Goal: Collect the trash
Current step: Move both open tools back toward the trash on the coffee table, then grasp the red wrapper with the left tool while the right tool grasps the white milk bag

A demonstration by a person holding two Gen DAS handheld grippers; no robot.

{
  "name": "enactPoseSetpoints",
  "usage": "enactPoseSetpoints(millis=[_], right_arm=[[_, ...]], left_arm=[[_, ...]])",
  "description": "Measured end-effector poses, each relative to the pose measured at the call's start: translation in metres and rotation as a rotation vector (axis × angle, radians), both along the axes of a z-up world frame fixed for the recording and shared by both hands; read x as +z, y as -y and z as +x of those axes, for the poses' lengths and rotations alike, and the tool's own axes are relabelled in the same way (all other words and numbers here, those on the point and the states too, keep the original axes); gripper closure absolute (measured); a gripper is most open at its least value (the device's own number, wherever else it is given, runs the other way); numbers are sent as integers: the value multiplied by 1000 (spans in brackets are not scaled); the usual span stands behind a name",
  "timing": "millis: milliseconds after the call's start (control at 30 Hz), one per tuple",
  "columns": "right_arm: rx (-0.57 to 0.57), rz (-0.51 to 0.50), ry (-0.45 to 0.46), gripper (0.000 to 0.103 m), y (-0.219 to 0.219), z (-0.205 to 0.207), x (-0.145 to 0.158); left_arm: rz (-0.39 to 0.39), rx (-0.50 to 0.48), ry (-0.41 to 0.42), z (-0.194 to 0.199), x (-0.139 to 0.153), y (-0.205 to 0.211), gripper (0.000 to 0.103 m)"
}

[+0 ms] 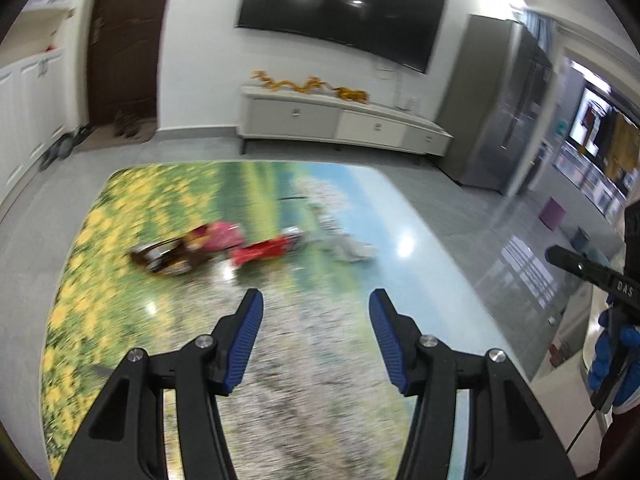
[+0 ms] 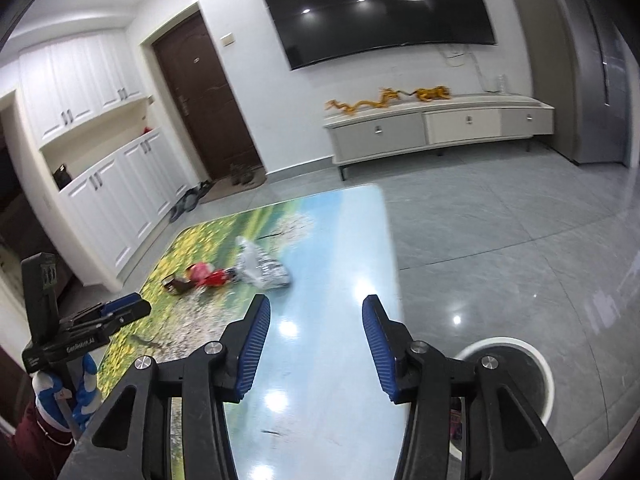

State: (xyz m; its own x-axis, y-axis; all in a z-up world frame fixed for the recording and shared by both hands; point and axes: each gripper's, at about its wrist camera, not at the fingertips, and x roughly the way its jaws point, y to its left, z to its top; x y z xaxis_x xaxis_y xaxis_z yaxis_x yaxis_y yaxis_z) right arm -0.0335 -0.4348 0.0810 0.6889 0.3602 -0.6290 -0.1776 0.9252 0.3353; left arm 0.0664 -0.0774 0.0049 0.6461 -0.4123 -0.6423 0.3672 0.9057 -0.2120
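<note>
Red, pink, brown and silvery crumpled wrappers [image 2: 236, 272] ahead on the flower-print desk [image 2: 340, 360]; both hand-held grippers, left [image 1: 316, 344] and right [image 2: 316, 352], gape empty.

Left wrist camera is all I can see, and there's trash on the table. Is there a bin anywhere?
Observer: Yes. The right wrist view shows a round white bin on the floor beside the table's right edge, near the right gripper.
Operator: Is that gripper holding anything?
Observer: No, its jaws stand open with nothing between them.
Operator: What's the blurry white thing?
Observer: A crumpled silvery bag, right next to the red wrapper.
</note>
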Motion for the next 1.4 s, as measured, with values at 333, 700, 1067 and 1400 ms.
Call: enactPoseSetpoints(millis=[333, 700, 1067, 1400], right_arm=[[114, 11, -53, 57, -50, 24, -30], [194, 28, -79, 56, -78, 68, -53], [296, -21, -67, 51, -123, 116, -74], [321, -30, -94, 51, -137, 145, -103]], left_arm=[[55, 33, -19, 28, -20, -34, 50], [126, -25, -72, 92, -53, -2, 50], [161, -28, -110, 146, -85, 17, 51], [176, -55, -117, 172, -98, 25, 60]])
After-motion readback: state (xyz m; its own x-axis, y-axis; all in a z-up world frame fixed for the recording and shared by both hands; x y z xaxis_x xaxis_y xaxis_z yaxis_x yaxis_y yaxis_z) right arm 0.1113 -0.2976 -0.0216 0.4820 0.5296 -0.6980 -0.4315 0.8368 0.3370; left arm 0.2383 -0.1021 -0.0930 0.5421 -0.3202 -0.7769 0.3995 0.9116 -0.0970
